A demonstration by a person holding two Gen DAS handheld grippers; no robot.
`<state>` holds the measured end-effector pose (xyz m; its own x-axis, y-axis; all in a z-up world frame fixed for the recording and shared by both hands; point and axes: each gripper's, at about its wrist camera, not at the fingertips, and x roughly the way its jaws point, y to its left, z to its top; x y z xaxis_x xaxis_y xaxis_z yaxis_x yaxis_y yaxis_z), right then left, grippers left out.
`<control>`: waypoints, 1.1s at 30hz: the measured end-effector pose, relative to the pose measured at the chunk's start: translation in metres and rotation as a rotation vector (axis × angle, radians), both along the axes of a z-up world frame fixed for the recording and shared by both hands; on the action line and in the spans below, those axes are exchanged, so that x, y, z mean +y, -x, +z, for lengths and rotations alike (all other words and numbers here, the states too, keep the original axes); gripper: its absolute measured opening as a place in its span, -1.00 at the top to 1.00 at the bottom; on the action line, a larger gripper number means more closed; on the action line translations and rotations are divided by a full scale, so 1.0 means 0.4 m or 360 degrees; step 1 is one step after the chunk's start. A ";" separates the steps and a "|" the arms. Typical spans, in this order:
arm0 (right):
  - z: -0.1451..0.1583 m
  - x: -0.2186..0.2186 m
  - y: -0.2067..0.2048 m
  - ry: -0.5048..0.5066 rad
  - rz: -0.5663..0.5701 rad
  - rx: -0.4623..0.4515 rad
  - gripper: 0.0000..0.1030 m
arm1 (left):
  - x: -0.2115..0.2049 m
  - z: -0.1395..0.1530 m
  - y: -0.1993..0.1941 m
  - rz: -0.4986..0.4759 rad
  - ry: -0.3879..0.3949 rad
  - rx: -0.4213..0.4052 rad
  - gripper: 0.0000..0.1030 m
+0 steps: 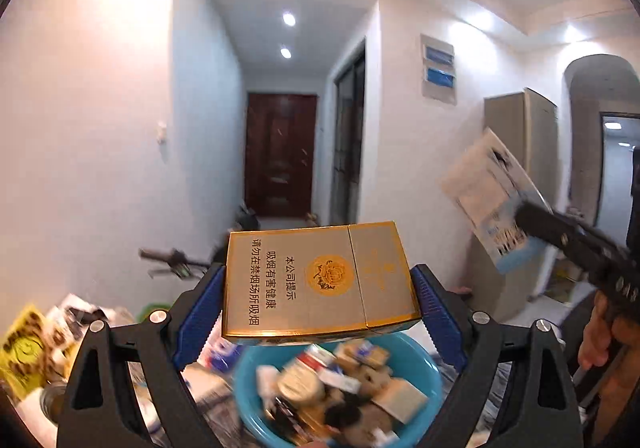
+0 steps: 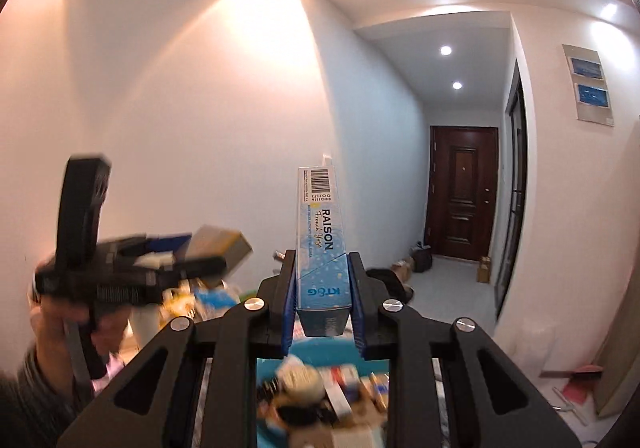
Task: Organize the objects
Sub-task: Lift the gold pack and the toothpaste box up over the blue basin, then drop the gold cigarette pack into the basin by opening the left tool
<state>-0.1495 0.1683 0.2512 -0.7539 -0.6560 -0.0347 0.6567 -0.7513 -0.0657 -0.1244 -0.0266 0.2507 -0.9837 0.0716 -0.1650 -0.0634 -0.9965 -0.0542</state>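
Observation:
My left gripper [image 1: 318, 290] is shut on a gold cigarette pack [image 1: 320, 282] lying flat between its blue pads, held in the air above a blue basin [image 1: 430, 380] full of small boxes and jars. My right gripper [image 2: 322, 288] is shut on a slim light-blue Raison cigarette pack [image 2: 319, 244] that stands up between its blue pads. In the left wrist view that blue-and-white pack [image 1: 490, 203] and the right gripper's black body show at the right, blurred. In the right wrist view the left gripper with the gold pack [image 2: 218, 250] appears at the left, blurred, in a person's hand [image 2: 60, 324].
A white wall stands to the left and a corridor with a dark red door [image 1: 280, 155] runs ahead. A yellow packet [image 1: 24, 352] and other clutter lie left of the basin. A tall beige cabinet [image 1: 520, 135] stands at the right. Boxes [image 2: 484, 268] sit on the corridor floor.

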 end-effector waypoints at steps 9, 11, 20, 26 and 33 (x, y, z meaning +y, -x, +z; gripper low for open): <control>-0.057 -0.048 0.110 0.0037 -0.0279 0.0066 0.58 | 0.043 -0.051 0.173 0.0057 0.0080 -0.0023 -0.79; -0.101 -0.058 0.154 -0.0009 -0.0303 0.0028 0.58 | 0.054 -0.086 0.230 0.0025 0.0075 -0.0066 -0.79; -0.268 -0.056 0.299 -0.0072 -0.0326 -0.0214 0.58 | 0.048 -0.249 0.459 0.0123 0.0041 -0.0280 -0.79; -0.304 -0.054 0.282 -0.0073 -0.0306 -0.0287 0.58 | -0.006 -0.363 0.513 0.0201 -0.0052 -0.0425 -0.79; -0.336 -0.076 0.296 -0.0157 -0.0291 -0.0348 0.58 | -0.016 -0.379 0.515 0.0168 -0.0127 -0.0362 -0.79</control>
<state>-0.2680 0.1378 0.1170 -0.8268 -0.4956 -0.2662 0.5179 -0.8553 -0.0162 -0.3306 -0.0331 0.0991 -0.9247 -0.0080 -0.3805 0.0635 -0.9890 -0.1336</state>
